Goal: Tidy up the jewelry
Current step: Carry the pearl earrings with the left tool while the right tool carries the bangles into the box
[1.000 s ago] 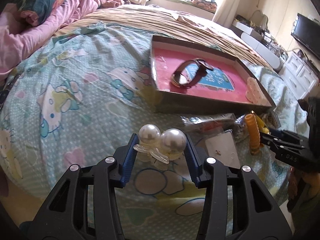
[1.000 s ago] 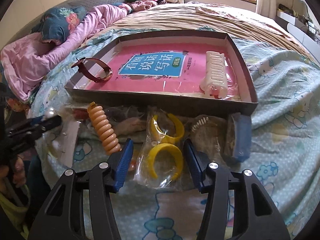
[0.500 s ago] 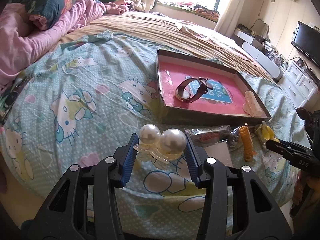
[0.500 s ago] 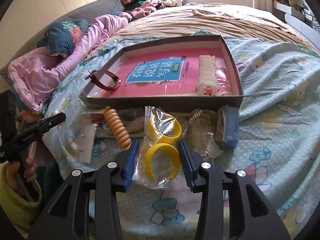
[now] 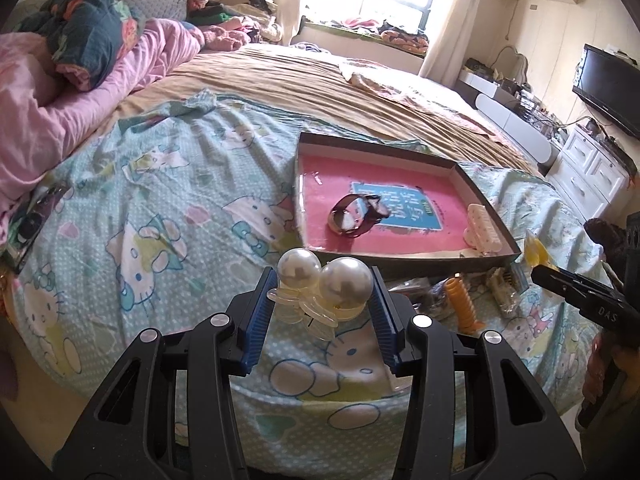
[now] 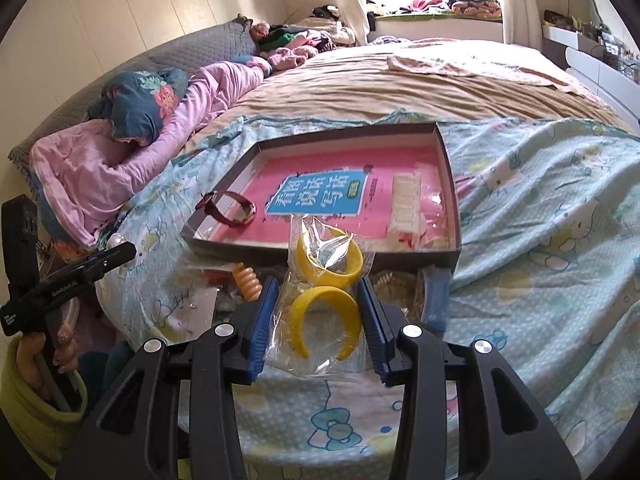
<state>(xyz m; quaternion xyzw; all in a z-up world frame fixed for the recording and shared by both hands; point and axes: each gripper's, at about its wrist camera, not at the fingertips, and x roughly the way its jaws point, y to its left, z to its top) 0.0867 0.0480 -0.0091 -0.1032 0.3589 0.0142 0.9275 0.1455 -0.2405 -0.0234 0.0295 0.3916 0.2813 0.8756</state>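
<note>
Your left gripper (image 5: 323, 303) grips the light, brittle pearl hair clip (image 5: 320, 286) across its pearls, your right gripper (image 6: 317, 312) has just squeezed onto the slippery bag of yellow bangles (image 6: 325, 288), both lifted near the tray (image 6: 320, 245): hold gently.

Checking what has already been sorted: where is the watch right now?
The watch lies inside the shallow box on the bed, at the box's left end in the right wrist view, on the pink book and well apart from the white hair clip.

Open bedspread (image 5: 168, 216) fills the left-wrist frame's left half. The tray (image 5: 404, 258) at centre-right holds a watch (image 5: 356, 216) and clip (image 5: 482, 232); pink floor between them is bare.
</note>
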